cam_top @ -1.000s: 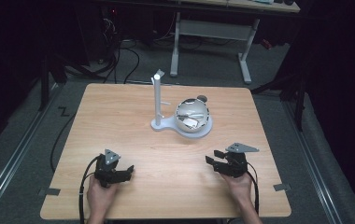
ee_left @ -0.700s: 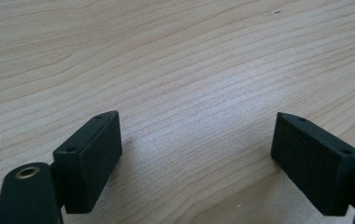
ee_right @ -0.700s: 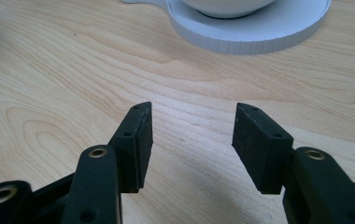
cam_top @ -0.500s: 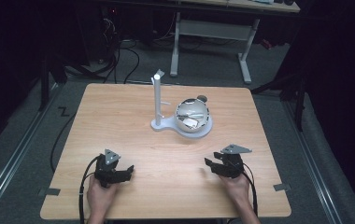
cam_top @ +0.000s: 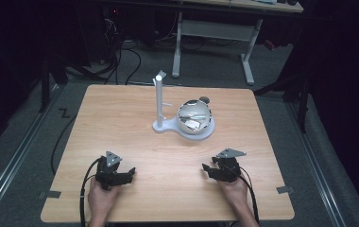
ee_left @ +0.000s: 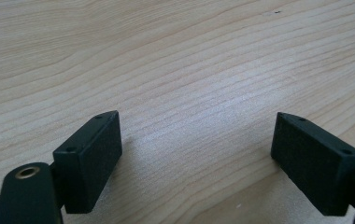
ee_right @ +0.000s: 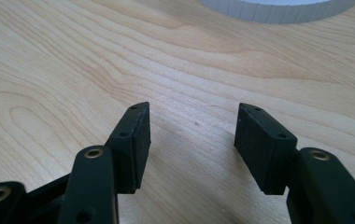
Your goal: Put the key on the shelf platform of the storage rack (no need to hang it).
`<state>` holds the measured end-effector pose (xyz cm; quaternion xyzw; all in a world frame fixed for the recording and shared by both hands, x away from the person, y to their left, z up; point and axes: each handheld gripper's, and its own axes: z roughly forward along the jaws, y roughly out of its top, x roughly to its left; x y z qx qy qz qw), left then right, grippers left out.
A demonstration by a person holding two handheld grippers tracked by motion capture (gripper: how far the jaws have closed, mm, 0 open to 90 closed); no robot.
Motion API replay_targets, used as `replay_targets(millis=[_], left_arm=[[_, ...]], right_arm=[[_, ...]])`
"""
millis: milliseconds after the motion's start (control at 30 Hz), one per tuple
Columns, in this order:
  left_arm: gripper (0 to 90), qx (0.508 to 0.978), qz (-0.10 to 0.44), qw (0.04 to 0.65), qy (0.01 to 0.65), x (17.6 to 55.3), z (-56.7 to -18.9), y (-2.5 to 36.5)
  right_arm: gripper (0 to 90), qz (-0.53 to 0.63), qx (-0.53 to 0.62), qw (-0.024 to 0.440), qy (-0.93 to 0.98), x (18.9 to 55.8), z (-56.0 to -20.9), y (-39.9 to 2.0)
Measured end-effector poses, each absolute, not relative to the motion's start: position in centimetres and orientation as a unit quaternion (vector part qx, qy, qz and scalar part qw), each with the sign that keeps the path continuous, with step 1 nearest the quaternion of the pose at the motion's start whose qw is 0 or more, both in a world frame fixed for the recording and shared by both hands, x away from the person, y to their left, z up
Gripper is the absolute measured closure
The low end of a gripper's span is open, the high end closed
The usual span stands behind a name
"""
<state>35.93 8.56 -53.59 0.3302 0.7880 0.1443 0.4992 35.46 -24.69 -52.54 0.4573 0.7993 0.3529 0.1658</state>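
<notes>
A white stand with an upright post and a round base carries a shiny metal bowl at the middle of the wooden table. My left gripper rests near the front left edge, held in a hand, open over bare wood. My right gripper sits near the front right, also held in a hand. Its jaws have just been opening and stand open with nothing between them. The stand's white base rim lies ahead of the right gripper.
Cables trail from both grippers over the table's front edge. Beyond the far edge stand a white desk frame and floor cables. Broad bare wood separates the grippers from the stand.
The right gripper has sunk slightly toward the table and shifted a little left. The left gripper and the stand have stayed put.
</notes>
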Motion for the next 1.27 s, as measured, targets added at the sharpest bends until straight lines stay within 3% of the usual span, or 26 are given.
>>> replay_targets(millis=[467,700,1267], left_arm=[[16.7,0.329,0.147,0.500,0.788,36.0,-53.6,8.6],[16.7,0.326,0.144,0.498,0.790,36.0,-53.6,8.6],[16.6,0.326,0.144,0.498,0.790,35.9,-53.6,8.6]], right_arm=[[43.3,0.363,0.463,0.168,0.791,35.6,-53.0,-24.2],[40.2,0.339,0.449,0.206,0.800,35.4,-53.1,-23.5],[39.0,0.338,0.454,0.207,0.798,35.4,-53.2,-23.6]])
